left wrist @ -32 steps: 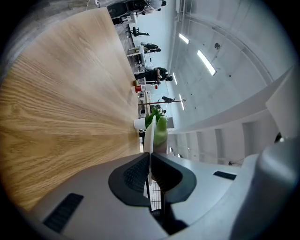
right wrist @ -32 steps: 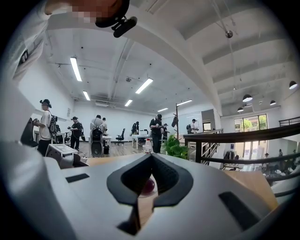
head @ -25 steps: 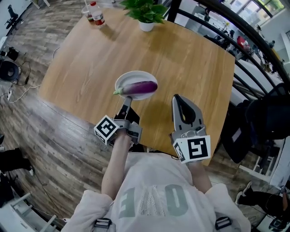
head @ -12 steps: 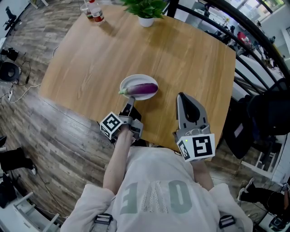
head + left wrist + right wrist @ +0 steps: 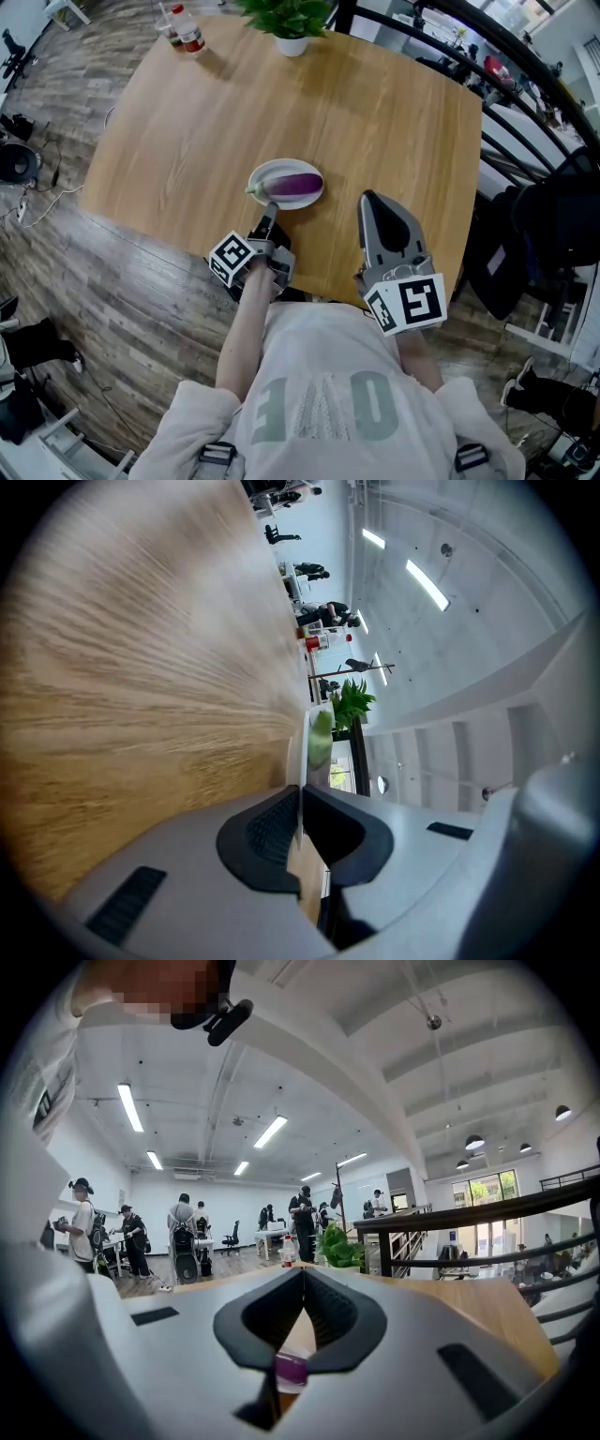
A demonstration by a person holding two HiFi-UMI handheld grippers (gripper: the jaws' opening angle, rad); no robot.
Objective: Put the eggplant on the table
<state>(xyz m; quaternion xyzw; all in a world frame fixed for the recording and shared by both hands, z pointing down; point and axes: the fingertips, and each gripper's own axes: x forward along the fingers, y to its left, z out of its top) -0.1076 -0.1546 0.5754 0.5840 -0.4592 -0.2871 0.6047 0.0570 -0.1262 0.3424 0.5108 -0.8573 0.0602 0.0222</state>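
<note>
1. My left tool was clamped shut on the near rim of the white plate. In the left gripper view the thin white edge ran straight between its closed jaws.
2. The eggplant lay across that plate, just ahead of the left tool's tips, with its green stem end on the side nearest the tool.
3. The plate sat low against the table. I could not tell whether its base was fully resting there or just above it.
4. My right tool was closed with nothing between its tips, and it hung to the right of the plate without touching it.
5. I judged this to be the set-down step, with the plate carrying the eggplant onto the table.
6. The next move called for confirming the plate rested flat, then parting the left jaws and backing straight off the rim without tipping it.
</note>
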